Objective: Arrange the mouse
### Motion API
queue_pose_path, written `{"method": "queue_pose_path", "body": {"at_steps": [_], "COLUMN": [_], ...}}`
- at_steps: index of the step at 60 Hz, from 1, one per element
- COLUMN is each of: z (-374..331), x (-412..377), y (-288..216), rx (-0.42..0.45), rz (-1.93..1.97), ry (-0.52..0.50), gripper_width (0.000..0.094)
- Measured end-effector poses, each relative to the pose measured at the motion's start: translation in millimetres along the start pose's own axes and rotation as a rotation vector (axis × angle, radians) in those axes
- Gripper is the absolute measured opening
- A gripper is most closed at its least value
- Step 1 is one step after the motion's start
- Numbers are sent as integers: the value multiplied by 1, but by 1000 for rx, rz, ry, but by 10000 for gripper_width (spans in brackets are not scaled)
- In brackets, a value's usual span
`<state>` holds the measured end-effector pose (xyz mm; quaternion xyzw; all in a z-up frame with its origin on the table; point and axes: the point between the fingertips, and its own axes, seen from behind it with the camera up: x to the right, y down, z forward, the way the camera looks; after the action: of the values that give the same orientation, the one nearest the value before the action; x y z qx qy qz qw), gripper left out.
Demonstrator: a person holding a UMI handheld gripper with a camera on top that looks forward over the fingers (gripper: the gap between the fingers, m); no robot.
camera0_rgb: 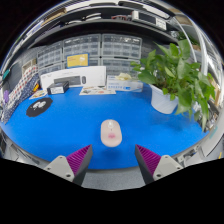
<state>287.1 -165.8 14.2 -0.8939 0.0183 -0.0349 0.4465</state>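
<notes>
A pale pinkish-white mouse point(110, 131) lies on the blue mat point(60, 125), just ahead of the fingers and centred between them. My gripper point(112, 162) is open and empty, with its purple pads point(80, 158) wide apart, one on each side. The fingers hover above the mat's near edge and do not touch the mouse.
A green potted plant in a blue pot point(175, 80) stands at the right rear of the mat. A round black object point(39, 106) lies at the left on the mat. A white box and papers point(75, 80) sit along the back, with shelves of bins behind.
</notes>
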Motion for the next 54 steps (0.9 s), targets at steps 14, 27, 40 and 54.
{"method": "queue_pose_path", "body": {"at_steps": [14, 27, 40, 54], "z": [54, 76, 77, 72], "x": [-4, -9, -10, -8], "y": [-26, -25, -24, -29], "rx": [-1, -24, -38, -119], "rz": [-1, 34, 12, 48], "ry": [-37, -49, -35, 60], "gripper_width": [824, 525, 374, 326]}}
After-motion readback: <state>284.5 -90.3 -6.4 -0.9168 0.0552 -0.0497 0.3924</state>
